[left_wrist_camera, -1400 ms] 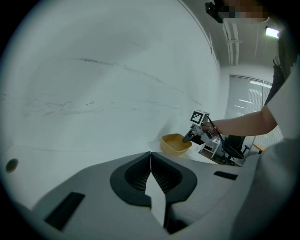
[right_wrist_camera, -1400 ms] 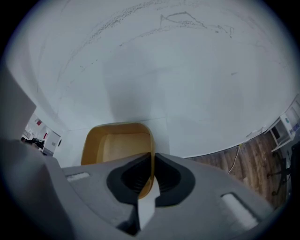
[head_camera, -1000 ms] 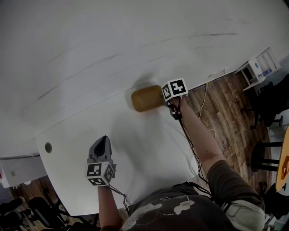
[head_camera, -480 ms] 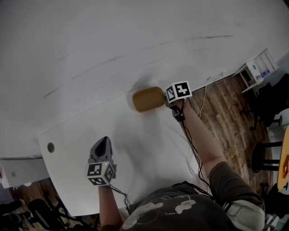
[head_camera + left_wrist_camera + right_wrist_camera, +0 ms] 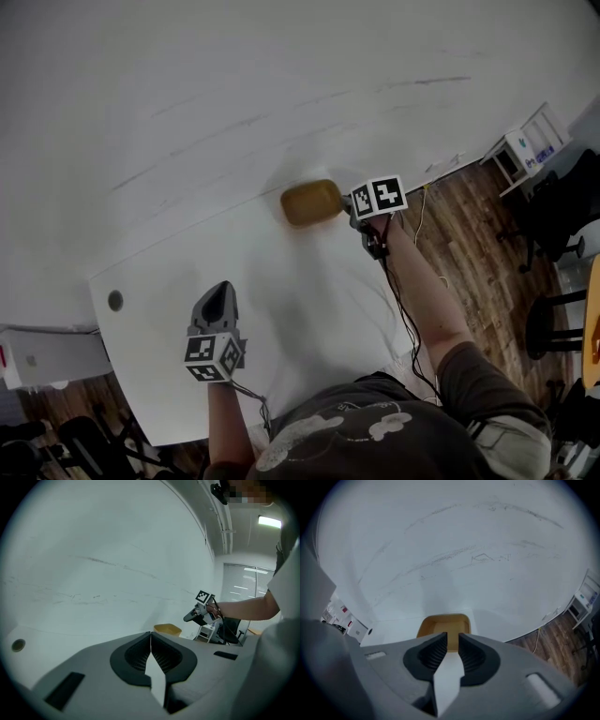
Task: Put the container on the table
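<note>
As read along the right gripper (image 5: 452, 641), calling the jaws parted by a narrow slot, pinching nothing. Seeing the amber-yellow, rounded-rectangular, open-topped plastic container (image 5: 442, 623) straight ahead of those jaw tips and slightly below, with part of the hollow inside visible through the slot. Cross-checking from the left gripper view: right tips close to the container's near end and a touch above, apparently apart from it; cannot confirm a clean gap. Placing the container upright on the flat white table (image 5: 281, 309), at the far edge near the scuffed white wall (image 5: 234, 94), beyond the right jaws.

Reading the left gripper (image 5: 151, 639) as jaws pressed together, ribbed pads meeting along one line, nothing between. Locating it over bare tabletop, well apart from the container, which sits ahead and off to the right of the left jaws. Noting a small dark round hole (image 5: 115, 300) in the table, off to the left of the left jaws.

Spotting the black-and-white square-marker cube (image 5: 380, 197) on top of the right gripper, directly behind its jaws in the head view, hiding the jaws there. Tracing a thin black cable (image 5: 398, 291) back from the right gripper along the person's bare forearm (image 5: 427, 300). Seeing brown wood-plank floor (image 5: 469, 244) to the right of the right jaws, past the table's edge
</note>
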The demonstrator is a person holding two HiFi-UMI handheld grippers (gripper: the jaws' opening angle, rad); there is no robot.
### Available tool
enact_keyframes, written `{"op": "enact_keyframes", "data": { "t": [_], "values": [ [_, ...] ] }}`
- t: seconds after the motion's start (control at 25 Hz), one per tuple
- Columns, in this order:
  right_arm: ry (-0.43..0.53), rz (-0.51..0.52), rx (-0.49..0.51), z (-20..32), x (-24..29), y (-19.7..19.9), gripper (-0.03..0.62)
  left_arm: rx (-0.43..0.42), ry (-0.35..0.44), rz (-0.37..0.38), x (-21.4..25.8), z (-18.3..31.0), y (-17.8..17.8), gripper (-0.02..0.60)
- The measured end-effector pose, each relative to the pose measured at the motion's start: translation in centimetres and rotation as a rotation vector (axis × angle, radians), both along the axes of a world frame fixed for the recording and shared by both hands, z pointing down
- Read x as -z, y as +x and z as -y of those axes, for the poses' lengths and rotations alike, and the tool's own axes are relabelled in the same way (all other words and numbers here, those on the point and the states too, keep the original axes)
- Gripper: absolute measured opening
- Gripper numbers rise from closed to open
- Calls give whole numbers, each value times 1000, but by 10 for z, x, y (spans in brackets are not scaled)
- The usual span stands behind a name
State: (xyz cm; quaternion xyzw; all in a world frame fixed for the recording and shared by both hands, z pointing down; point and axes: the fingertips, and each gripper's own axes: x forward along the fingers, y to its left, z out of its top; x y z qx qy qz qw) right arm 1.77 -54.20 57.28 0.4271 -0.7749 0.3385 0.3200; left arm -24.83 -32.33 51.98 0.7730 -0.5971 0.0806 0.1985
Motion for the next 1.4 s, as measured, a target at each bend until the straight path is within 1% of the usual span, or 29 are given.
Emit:
{"op": "enact_keyframes", "data": {
  "t": [0.2,0.36,0.44,0.52,0.56,0.72,0.88,1.04,1.32,1.4],
  "values": [
    [79,45,0,-27,28,-10,74,-21,28,-9,13,-15,0,8],
    [126,74,-8,-51,46,-19,63,-56,46,24,20,-27,-1,8],
    [149,90,-17,-64,53,-22,61,-73,53,18,21,-31,0,8],
    [175,100,-30,-77,59,-22,17,-86,62,-5,22,-33,2,8],
    [184,105,-34,-84,61,-21,11,-93,65,-12,22,-35,4,8],
    [186,136,-36,-112,64,-22,4,-134,70,-23,24,-41,17,8],
    [198,159,-12,-137,65,-30,0,-168,73,-29,22,-47,29,8],
    [200,183,13,-154,61,-39,-1,-175,69,-36,20,-55,35,8],
    [170,243,55,-171,51,-47,-2,-181,57,-6,20,-72,50,8],
    [168,243,75,-180,49,-48,-2,-171,58,-5,19,-78,54,8]
  ]
}}
